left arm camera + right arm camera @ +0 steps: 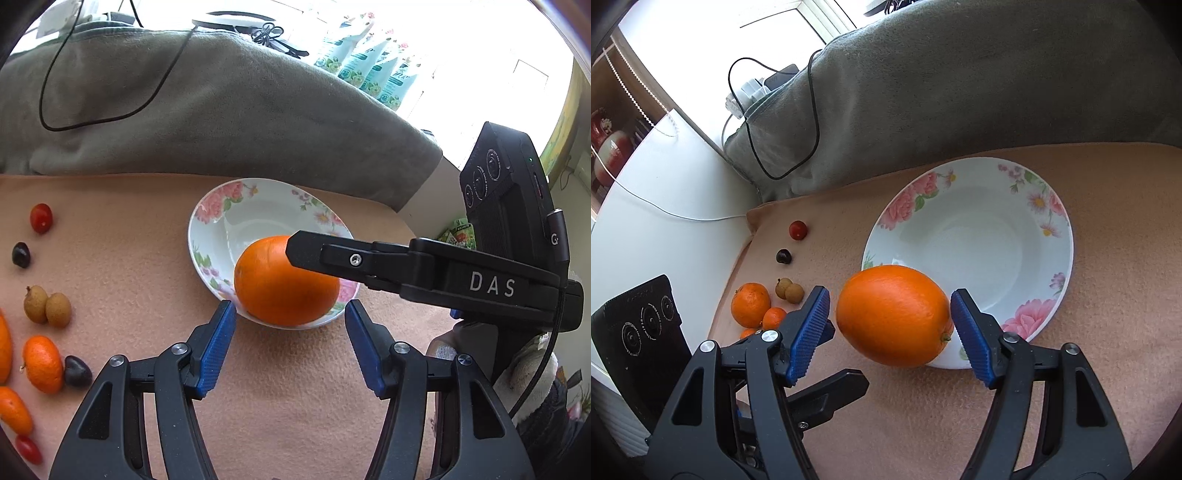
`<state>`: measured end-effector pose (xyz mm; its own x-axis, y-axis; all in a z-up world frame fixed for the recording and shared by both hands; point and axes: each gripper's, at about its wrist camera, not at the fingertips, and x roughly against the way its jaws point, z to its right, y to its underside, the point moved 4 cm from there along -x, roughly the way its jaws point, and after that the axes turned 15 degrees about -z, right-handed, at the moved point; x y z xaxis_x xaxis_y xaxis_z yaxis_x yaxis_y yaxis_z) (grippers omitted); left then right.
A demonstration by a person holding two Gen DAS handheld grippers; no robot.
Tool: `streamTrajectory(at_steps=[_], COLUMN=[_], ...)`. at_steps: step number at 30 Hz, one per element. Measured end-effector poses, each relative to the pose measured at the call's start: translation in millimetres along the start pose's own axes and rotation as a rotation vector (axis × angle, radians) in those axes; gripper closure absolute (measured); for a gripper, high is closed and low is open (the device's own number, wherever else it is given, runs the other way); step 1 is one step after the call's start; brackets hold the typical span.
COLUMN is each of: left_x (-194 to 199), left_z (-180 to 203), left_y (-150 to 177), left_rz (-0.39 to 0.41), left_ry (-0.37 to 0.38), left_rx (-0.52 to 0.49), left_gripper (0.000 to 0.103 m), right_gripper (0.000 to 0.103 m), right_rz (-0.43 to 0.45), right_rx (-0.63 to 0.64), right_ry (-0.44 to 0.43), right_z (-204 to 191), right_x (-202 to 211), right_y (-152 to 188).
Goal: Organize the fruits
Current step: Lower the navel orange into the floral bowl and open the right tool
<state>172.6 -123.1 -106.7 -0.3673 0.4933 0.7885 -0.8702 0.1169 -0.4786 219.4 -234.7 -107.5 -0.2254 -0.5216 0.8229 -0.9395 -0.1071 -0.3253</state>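
A large orange [894, 314] sits between my right gripper's [888, 321] blue pads, over the near rim of a white floral bowl [1027, 192]. The right pad touches it; a small gap shows at the left pad. In the left wrist view the same orange [280, 291] is above the bowl [207, 236], with the right gripper's black finger [332, 254] across it. My left gripper [290, 328] is open and empty, just in front of the bowl.
Small fruits lie on the peach cloth left of the bowl: cherry tomato [40, 218], dark cherry [20, 254], two longans [48, 306], mandarins [42, 363], kumquat [14, 410]. A grey blanket [221, 110] with a black cable lies behind.
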Motion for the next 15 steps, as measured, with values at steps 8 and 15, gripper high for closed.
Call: streamTrajectory(at_steps=[8, 15], left_x=[11.3, 26.6], left_z=[-3.1, -3.7], left_y=[5.7, 15.6], left_rz=[0.016, 0.032], left_ry=[-0.025, -0.081], left_rx=[-0.014, -0.027], left_gripper=[0.042, 0.042], right_gripper=[0.026, 0.026], right_rz=[0.088, 0.109], right_rx=[0.005, 0.009], right_ry=[0.058, 0.111], right_z=[3.0, 3.6], right_x=[29.1, 40.0], right_y=[1.3, 13.1])
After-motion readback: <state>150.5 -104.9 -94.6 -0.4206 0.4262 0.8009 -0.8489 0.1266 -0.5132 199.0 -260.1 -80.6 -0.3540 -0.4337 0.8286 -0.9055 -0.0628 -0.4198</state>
